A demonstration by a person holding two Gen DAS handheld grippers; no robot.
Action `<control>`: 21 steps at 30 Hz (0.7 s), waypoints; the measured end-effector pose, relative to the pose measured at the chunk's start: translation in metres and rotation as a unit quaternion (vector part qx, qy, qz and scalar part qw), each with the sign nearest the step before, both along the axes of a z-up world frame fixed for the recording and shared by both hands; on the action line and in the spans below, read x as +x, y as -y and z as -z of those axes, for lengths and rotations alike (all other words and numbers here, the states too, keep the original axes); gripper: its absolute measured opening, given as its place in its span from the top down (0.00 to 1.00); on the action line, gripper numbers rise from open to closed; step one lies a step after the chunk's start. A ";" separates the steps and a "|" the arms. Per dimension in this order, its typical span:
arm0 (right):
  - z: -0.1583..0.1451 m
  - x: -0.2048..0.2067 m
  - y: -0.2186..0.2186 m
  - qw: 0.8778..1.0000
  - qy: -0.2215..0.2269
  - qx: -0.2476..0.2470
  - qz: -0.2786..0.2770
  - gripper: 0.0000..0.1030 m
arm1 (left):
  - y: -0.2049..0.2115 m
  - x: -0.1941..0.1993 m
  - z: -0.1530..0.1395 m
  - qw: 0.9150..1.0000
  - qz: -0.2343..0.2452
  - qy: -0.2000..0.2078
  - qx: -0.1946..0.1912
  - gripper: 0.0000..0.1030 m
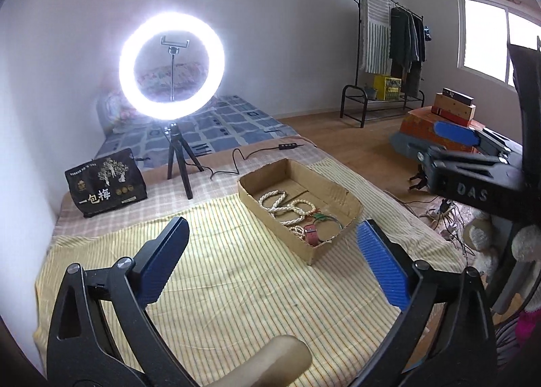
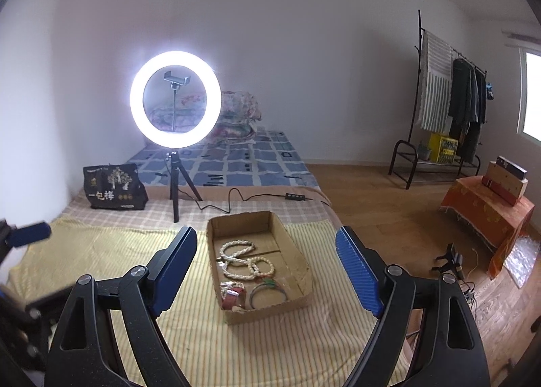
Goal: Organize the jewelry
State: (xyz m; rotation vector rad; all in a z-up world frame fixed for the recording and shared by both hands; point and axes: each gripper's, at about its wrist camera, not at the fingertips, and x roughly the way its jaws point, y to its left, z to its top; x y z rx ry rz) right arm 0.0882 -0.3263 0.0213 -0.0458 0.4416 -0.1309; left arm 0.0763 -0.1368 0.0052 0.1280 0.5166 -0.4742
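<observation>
A shallow cardboard box point(image 2: 290, 245), open-topped and rectangular with rough-cut walls, holds the jewelry and lies on a yellow striped cloth point(image 2: 111, 251). In the right wrist view its long axis runs away from the camera toward the ring light point(image 2: 175, 99). Inside the box, looped strands of round cream beads point(image 2: 236, 251) lie tangled in the middle. Toward the box's near end sit a red piece point(image 2: 233, 295), too small to name, and thin metal bangles point(image 2: 268, 294), one green-tinted.

The right gripper point(image 2: 267, 272) hangs above the cloth before the box, its ribbed blue pads spread wide and holding nothing. The left gripper point(image 1: 270, 245) is likewise wide open and empty, with the box beyond it and toward its right finger.

Behind the box, the glowing ring light stands on a small black tripod. A black printed bag point(image 2: 115, 192) sits left of that tripod.
</observation>
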 end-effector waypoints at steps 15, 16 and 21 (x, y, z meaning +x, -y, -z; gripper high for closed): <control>0.021 -0.013 -0.009 1.000 -0.016 -0.003 -0.014 0.18 | 0.004 -0.002 0.014 0.999 -0.026 -0.002 0.031 0.00; 0.021 -0.013 -0.010 1.000 -0.017 -0.004 -0.015 0.18 | 0.003 -0.001 0.014 0.999 -0.025 -0.004 0.030 0.00; 0.023 -0.012 -0.011 1.000 -0.018 -0.003 -0.015 0.18 | 0.001 -0.001 0.013 0.999 -0.023 -0.007 0.026 0.00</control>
